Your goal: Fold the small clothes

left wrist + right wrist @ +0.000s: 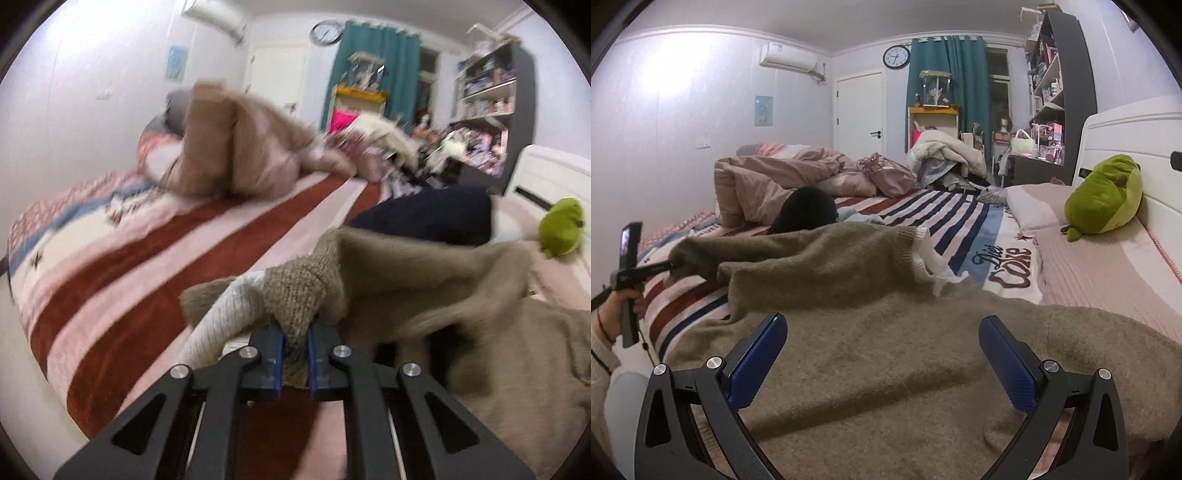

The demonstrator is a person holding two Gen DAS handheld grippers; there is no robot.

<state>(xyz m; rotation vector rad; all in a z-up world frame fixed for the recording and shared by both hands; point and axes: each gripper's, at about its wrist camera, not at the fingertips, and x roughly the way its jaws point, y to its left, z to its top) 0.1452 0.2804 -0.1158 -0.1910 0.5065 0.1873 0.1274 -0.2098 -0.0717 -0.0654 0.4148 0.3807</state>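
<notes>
A taupe knitted sweater [879, 332] with white cuffs lies spread on the striped bed. My left gripper [294, 350] is shut on the sweater's sleeve end [295, 295], with a white ribbed cuff [221, 317] hanging beside it; the view is blurred. In the right wrist view the left gripper [670, 264] holds that sleeve lifted at the left edge of the bed. My right gripper [882, 354] is open and empty, its blue pads [757, 354] just above the sweater's body.
A black garment [807, 212] lies behind the sweater. A tan duvet [764, 181] and a pink bag [890, 173] sit further back. A green plush toy [1104, 195] rests on pink pillows [1100, 266] by the white headboard at right. Shelves stand beyond.
</notes>
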